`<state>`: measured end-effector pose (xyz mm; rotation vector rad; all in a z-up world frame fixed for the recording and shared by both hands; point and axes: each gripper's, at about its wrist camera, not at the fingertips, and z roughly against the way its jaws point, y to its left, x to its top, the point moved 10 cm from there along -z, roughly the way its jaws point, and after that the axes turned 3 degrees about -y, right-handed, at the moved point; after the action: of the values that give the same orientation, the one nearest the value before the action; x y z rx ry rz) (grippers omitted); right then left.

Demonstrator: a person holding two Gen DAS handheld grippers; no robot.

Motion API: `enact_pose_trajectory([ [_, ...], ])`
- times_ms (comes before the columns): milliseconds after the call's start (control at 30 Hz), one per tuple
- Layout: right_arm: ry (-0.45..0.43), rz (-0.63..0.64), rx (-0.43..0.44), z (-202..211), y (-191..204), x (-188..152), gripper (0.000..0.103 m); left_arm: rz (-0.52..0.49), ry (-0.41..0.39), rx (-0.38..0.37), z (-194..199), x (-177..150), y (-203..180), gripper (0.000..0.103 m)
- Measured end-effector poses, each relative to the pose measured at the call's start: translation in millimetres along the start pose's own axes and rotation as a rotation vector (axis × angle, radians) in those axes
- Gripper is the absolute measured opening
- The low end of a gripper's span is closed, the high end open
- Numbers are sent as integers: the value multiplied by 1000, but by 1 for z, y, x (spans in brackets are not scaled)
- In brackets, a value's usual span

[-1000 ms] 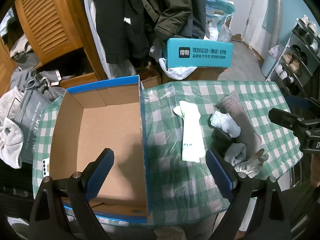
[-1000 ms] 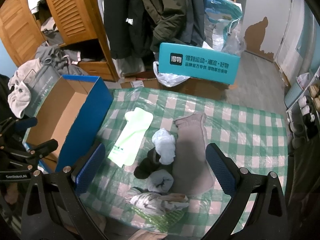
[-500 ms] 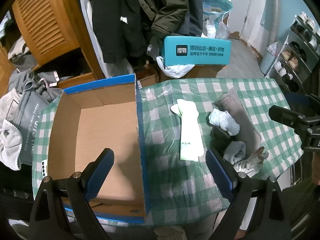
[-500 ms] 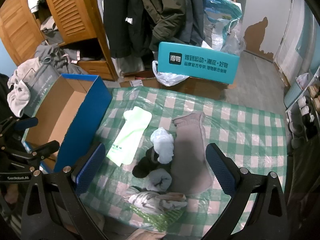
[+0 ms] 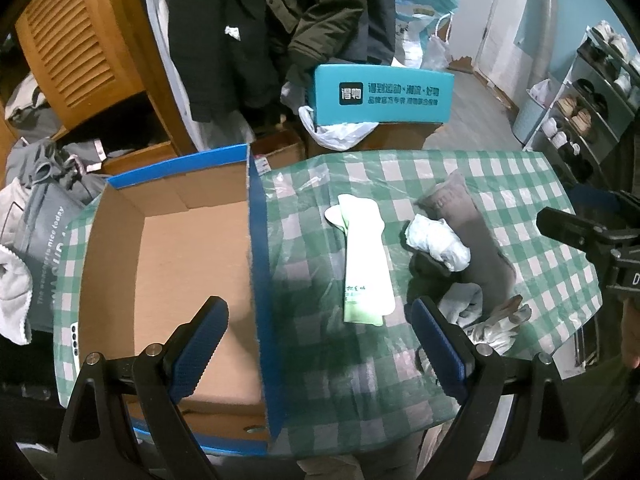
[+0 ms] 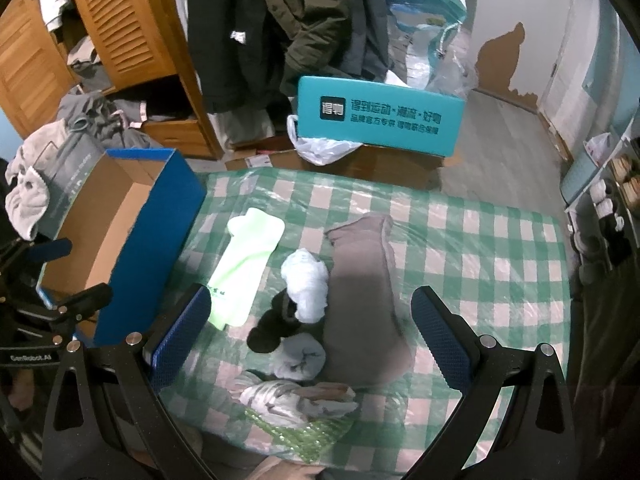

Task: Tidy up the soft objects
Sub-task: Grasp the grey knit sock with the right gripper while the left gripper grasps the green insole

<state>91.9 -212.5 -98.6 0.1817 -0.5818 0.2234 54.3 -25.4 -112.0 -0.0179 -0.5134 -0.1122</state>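
An empty blue cardboard box [image 5: 256, 264] [image 6: 160, 216] sits on the left of the green checked tablecloth [image 5: 320, 384] [image 6: 480, 260]. Right of it lie a flat pale green sock [image 5: 366, 268] [image 6: 244, 268], a long brown-grey sock [image 5: 476, 236] [image 6: 366, 292], a balled white sock [image 5: 438, 242] [image 6: 306, 284], a black sock [image 6: 268, 328], a rolled grey sock [image 6: 300, 358] and a striped one [image 6: 292, 396]. My left gripper [image 5: 318, 348] hovers open over the box's right wall. My right gripper [image 6: 310, 328] hangs open above the sock pile, holding nothing.
A teal box [image 5: 382, 94] [image 6: 380, 114] and a white plastic bag [image 6: 320, 148] stand beyond the table's far edge. Hanging coats [image 6: 280, 20] and a wooden wardrobe [image 5: 80, 52] fill the back. A shoe rack [image 5: 592, 108] is at right; grey clothes [image 5: 36, 216] are heaped left.
Both views have shifted slightly; the box and socks lie where they were. Both grippers stay open and empty.
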Motion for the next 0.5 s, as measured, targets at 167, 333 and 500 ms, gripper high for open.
enact_pose_trajectory([
  [167,8,-16,-13,-4,-12,2,101,-4,37,-11,-13,2,-6,94],
  [333,36,-25,-30,-15,-24,2,101,13,84,-38,-26,7,-12,94],
  [500,87,-38,-30,-32,-33,5,101,23,126,-50,-38,22,-16,94],
])
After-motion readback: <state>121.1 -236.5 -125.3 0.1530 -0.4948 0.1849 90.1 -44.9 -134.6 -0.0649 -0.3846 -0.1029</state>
